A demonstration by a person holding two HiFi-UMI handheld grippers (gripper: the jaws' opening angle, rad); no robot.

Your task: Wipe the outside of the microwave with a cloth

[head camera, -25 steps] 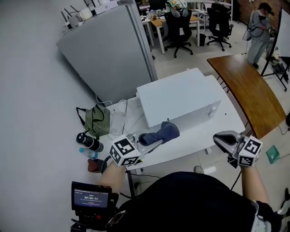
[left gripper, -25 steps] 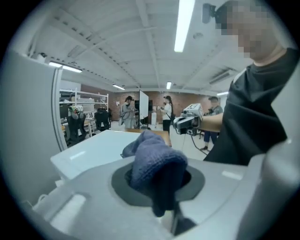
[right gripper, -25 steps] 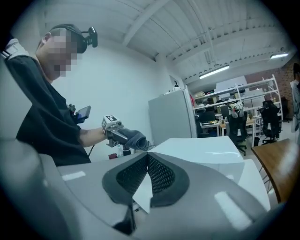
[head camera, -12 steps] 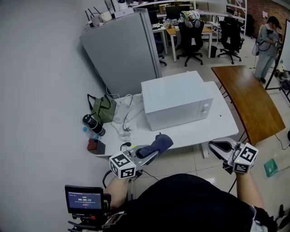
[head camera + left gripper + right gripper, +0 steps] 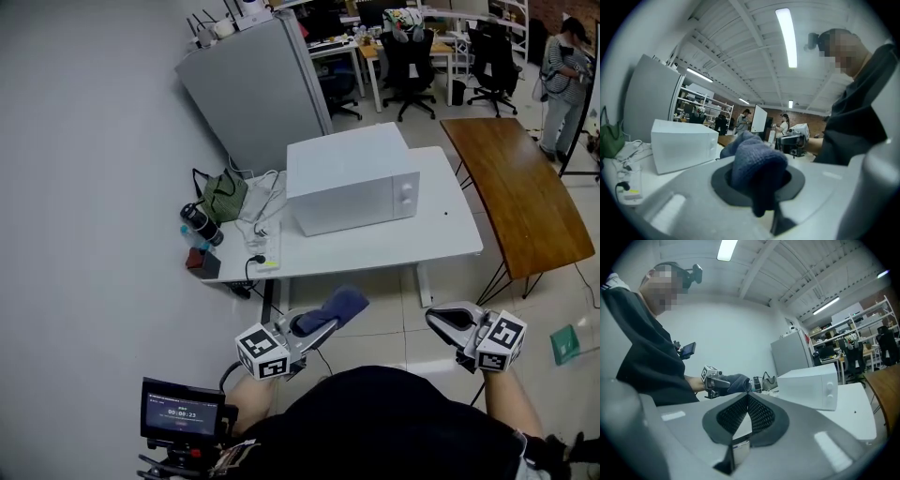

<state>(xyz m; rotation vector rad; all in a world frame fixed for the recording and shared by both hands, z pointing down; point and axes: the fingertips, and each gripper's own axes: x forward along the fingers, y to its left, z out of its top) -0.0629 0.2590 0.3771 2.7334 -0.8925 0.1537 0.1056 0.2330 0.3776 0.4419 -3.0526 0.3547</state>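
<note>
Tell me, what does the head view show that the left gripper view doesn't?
Only the head view shows the small screen and the tiled floor. Only the left gripper view shows the ceiling light and, up close, the jaws pinching the cloth. Both show the microwave, the cloth and the green bag.

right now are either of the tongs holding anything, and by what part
The left tongs are shut on the blue cloth, pinching a bunched fold, with most of it bulging past the tips. The right tongs are shut and empty.
</note>
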